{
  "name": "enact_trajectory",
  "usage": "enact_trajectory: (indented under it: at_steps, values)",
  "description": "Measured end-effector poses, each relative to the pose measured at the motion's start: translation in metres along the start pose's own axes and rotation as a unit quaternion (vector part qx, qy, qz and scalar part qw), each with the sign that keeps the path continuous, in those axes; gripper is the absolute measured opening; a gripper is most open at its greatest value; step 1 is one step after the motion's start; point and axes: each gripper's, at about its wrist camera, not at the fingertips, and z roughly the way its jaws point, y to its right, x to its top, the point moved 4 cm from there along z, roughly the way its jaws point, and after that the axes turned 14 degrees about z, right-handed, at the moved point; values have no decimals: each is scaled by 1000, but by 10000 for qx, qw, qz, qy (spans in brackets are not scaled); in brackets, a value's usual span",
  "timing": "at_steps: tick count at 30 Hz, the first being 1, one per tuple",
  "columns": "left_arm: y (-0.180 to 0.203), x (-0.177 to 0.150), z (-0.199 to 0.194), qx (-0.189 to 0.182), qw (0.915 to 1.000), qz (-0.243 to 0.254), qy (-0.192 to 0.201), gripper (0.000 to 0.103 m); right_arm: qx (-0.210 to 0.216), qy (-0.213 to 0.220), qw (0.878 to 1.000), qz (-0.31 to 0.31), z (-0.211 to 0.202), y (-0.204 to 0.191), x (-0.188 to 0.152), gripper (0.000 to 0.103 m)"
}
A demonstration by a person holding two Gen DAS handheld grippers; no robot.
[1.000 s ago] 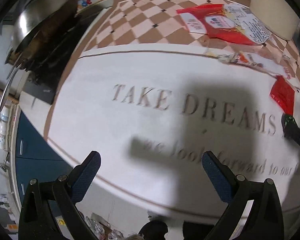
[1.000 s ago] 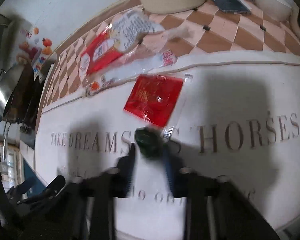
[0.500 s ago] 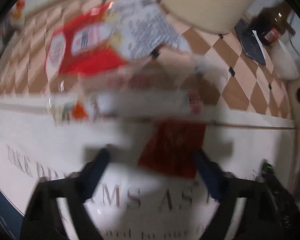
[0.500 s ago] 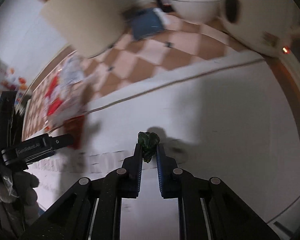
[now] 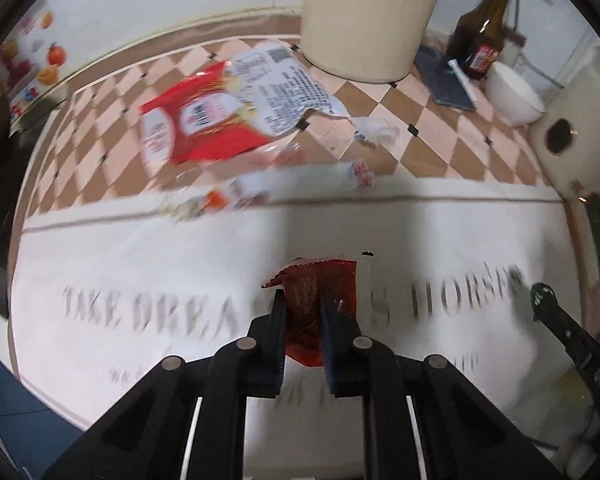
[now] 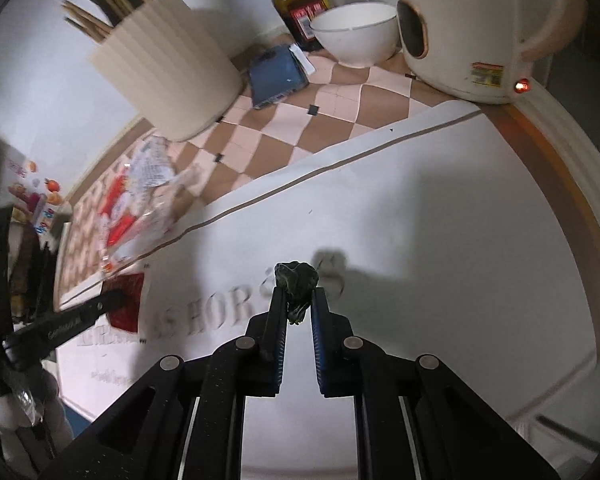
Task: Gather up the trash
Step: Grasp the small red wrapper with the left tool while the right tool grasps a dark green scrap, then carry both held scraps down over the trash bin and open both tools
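My left gripper (image 5: 302, 300) is shut on a small red sachet (image 5: 320, 288) over the white mat (image 5: 140, 264). My right gripper (image 6: 297, 296) is shut on a crumpled dark green wrapper (image 6: 296, 276), held above the mat (image 6: 440, 240). It also shows at the right edge of the left wrist view (image 5: 542, 296). A large red and white snack bag (image 5: 220, 116), a clear wrapper (image 5: 284, 184) and a crumpled bit of plastic (image 5: 376, 130) lie on the checkered counter (image 5: 428, 148) behind the mat.
A cream ribbed holder (image 6: 168, 76) with wooden utensils, a dark sauce bottle (image 6: 298, 4), a white bowl (image 6: 356, 36), a blue pad (image 6: 276, 76) and a cream kettle (image 6: 472, 28) stand at the back. A stove with a pan lies at the far left.
My left gripper swung right across the mat and closed on the red sachet. My right gripper moved right with the green wrapper held in it.
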Motion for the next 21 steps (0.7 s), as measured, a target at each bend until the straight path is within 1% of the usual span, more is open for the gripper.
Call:
enact_trajectory:
  at_steps: [3,5,7,10,12,15,18,21]
  values:
    - [-6,-40,-29,-59,9999,67,137,12,122,65,9999,-63,-23,-5,-29,12]
    - [-15,-70,-43,-174,9997,106,167,12,198,51,9998,-82,-38,-7,-53,12]
    - [-19,-103,-48,-262,9995,111,131,12,231,44,9996,-140,-52,-10,-85,12]
    - [-31,-149,-47,-427,9990,92,0,12,228,-55,9996,-156,-68,-12,-143,12]
    - [-36,-184,-38,-498,9985,135,-156,12,191,-170,9996,-73,-71,-9,-183,12]
    - [-40,-225,-11,-581,9969,198,-492,12,53,-403,9991,95,-60,2,-244,12]
    - [-43,-261,28,-592,9942,235,-863,12,-110,-683,9971,315,-37,18,-297,12]
    - [-49,-290,76,-685,9899,81,-1238,12,-297,-996,9932,515,-2,38,-343,12]
